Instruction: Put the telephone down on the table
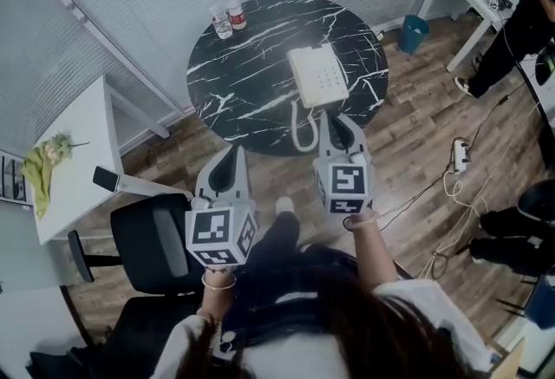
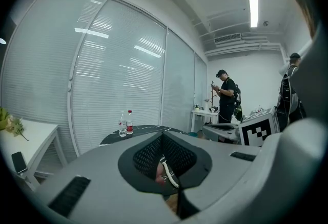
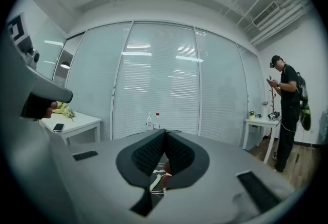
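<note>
Left tool (image 1: 229, 153), right tool (image 1: 339, 120): jaws together

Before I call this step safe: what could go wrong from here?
1. The telephone has a coiled cord that loops out to the near edge of the table, close beside the shut right gripper. A careless move could snag it and drag the telephone.
2. A power strip and cables lie on the floor to the person's right, a possible trip hazard.
</note>
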